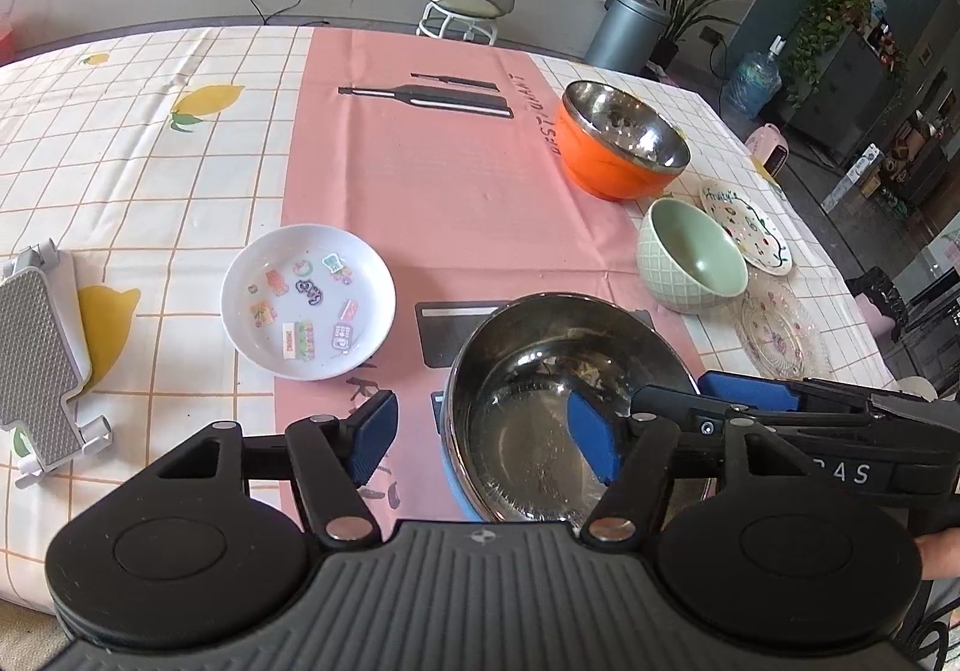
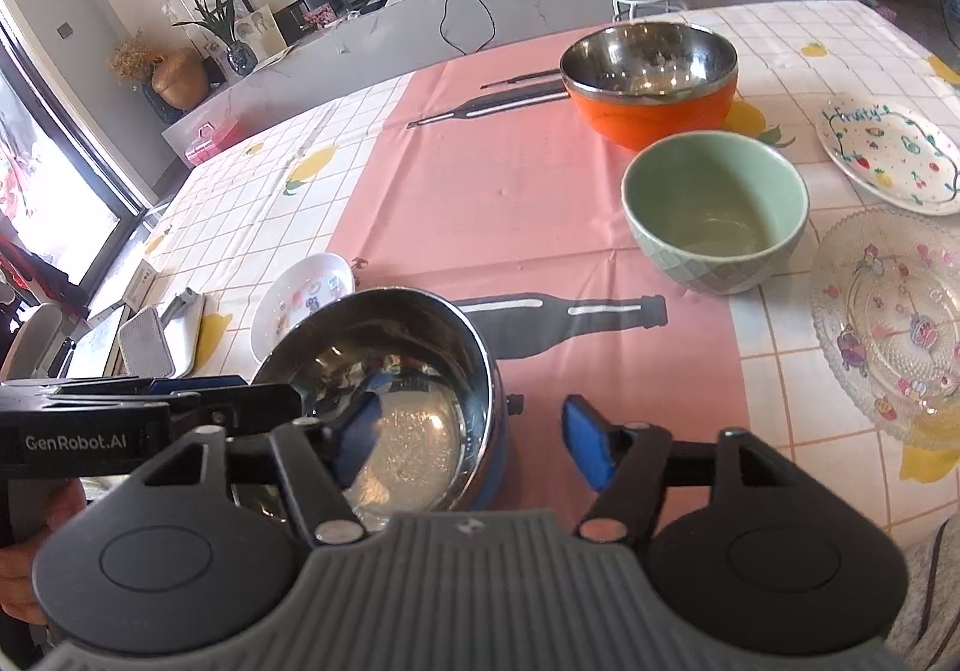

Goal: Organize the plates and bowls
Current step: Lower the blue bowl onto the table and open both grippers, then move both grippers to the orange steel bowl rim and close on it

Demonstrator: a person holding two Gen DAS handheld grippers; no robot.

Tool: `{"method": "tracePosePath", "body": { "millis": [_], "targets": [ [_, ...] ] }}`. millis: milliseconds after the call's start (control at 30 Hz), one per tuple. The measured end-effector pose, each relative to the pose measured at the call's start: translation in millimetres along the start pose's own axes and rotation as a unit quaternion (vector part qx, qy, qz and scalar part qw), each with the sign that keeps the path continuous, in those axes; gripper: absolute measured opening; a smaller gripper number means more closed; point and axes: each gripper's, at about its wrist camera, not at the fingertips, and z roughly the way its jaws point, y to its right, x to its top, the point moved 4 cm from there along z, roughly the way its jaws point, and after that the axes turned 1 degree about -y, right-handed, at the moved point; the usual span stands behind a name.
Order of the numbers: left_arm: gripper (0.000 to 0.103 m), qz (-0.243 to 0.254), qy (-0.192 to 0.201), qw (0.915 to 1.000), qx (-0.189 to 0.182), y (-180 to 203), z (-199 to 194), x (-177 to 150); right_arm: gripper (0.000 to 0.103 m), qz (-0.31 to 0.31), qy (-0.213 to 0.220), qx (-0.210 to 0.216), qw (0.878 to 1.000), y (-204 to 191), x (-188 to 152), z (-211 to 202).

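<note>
In the left wrist view, the left gripper [image 1: 489, 440] stands open astride the near wall of the blue bowl [image 1: 459, 482]: one blue pad sits inside the steel lining, the other outside the rim to the left, and neither pad seems to press on the wall. The blue bowl rests on the bench [image 1: 150, 155], just right of the sticker plate [image 1: 308, 301] and nearer the camera than the green bowl [image 1: 693, 257]. The right gripper [image 1: 744, 401] reaches in from the right at the bowl's far-right rim. The wrist is pitched steeply down toward the bowl.

This looks like a release after setting the bowl down. To do it well, both hands should lift straight clear of the rim before swinging away, so a pad does not catch the wall and drag or tip the bowl.

In the right wrist view, the right gripper [image 2: 468, 446] is likewise open across the blue bowl's [image 2: 489, 464] right wall, left pad inside, right pad outside and apart from it. The left gripper [image 2: 198, 392] lies across the bowl's left rim. Beyond the blue bowl stand the green bowl [image 2: 714, 221] and orange bowl [image 2: 651, 116]; to its right, well apart, lie the glass plate [image 2: 894, 323] and painted plate [image 2: 888, 155]. This wrist also tilts steeply downward.
</note>
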Motion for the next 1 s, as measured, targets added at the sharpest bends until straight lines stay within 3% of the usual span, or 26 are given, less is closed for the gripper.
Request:
{"method": "tracePosePath", "body": {
  "millis": [133,333,567,800,1000],
  "targets": [
    [0.079,0.009,0.01,0.9999,0.006,2.6,-1.9,1.4,0.085,-0.009,0.011,-0.012,1.0,-1.8,2.5,-3.1],
    [0.08,0.017,0.014,0.9997,0.01,7.5,-1.2,0.8,0.092,-0.004,0.021,-0.021,1.0,2.6,5.3,-4.3],
    [0.079,0.027,0.036,0.9986,0.028,19.5,-6.9,6.5,0.096,-0.002,0.043,-0.016,0.999,2.1,13.2,-15.0],
    [0.079,0.025,0.046,0.9978,0.041,29.5,-21.5,19.6,0.096,-0.043,0.09,-0.059,0.993,1.5,26.1,-40.5],
    [0.079,0.015,0.062,0.997,0.045,39.7,-37.6,35.1,0.096,-0.037,0.114,-0.06,0.991,13.3,45.0,-60.3]
  ]
}}
